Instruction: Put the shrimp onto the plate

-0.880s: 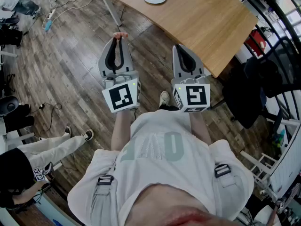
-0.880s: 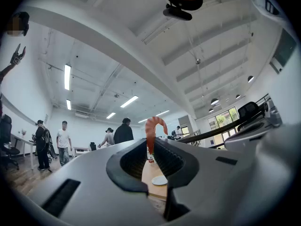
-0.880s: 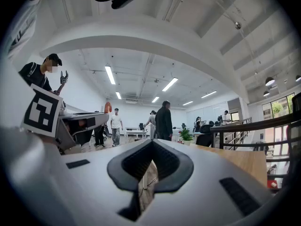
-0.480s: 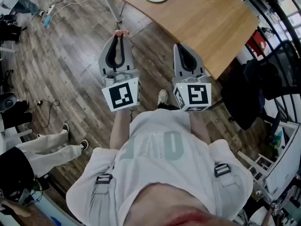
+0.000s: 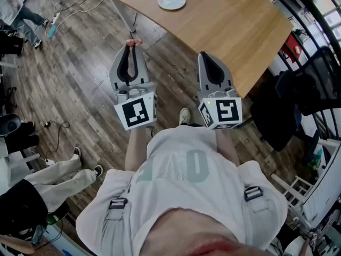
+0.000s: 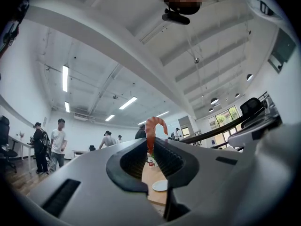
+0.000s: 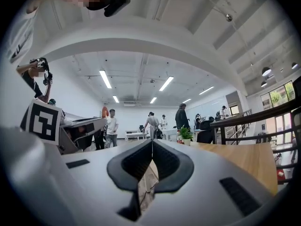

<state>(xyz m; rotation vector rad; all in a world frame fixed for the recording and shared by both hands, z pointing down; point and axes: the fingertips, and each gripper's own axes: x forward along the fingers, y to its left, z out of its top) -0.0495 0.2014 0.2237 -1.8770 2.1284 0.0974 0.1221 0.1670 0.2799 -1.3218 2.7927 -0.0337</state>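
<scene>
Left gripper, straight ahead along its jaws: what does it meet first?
Probably the near edge of the light wooden table: the left gripper, shut on the orange shrimp, points toward it. The round white plate lies farther on, slightly right. Depth is unclear.

A dark wood-plank floor (image 5: 80, 89) runs under a long pale wooden table (image 5: 240, 31) with a black office chair (image 5: 298, 89) beside its corner, while strip lights (image 7: 104, 79) glow on the white beamed ceiling (image 6: 117, 46).

Large unclear letters on shirt (image 5: 176, 167)
</scene>
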